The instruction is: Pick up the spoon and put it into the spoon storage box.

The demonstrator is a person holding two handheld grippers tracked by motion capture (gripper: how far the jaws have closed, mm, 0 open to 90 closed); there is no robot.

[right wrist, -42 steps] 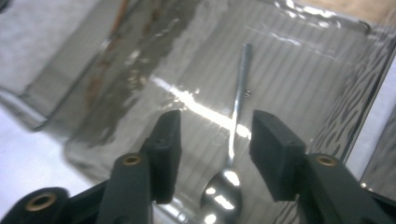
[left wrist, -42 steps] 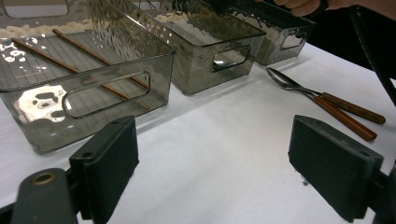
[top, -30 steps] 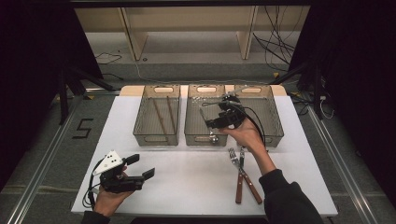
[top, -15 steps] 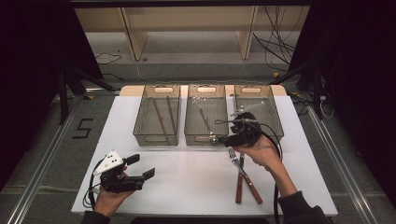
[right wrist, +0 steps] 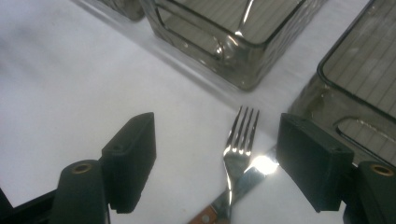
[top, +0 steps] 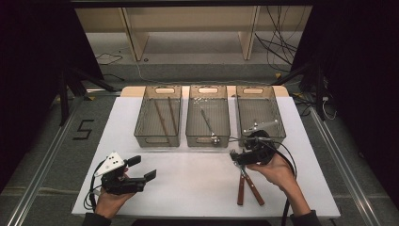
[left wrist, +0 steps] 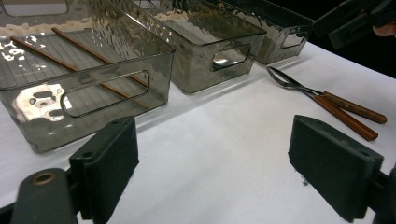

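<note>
Right gripper [top: 235,156] hangs above the heads of two wooden-handled utensils on the white table [top: 188,188], just near of the gap between the middle bin [top: 208,136] and the right bin [top: 277,132]. Jaws wide apart, nothing pressed between the pads. In the right gripper view a fork [right wrist: 236,156] lies between the jaws on the table, tines pointing far, crossing a second steel blade; pads are clear of it.

Fork and companion utensil [top: 253,186]: right-centre of table, handles toward the near edge.

Left gripper [top: 141,172]: near-left, jaws open, empty.

Left bin [top: 141,136] holds two chopsticks [top: 162,120]; middle bin a metal utensil.
</note>
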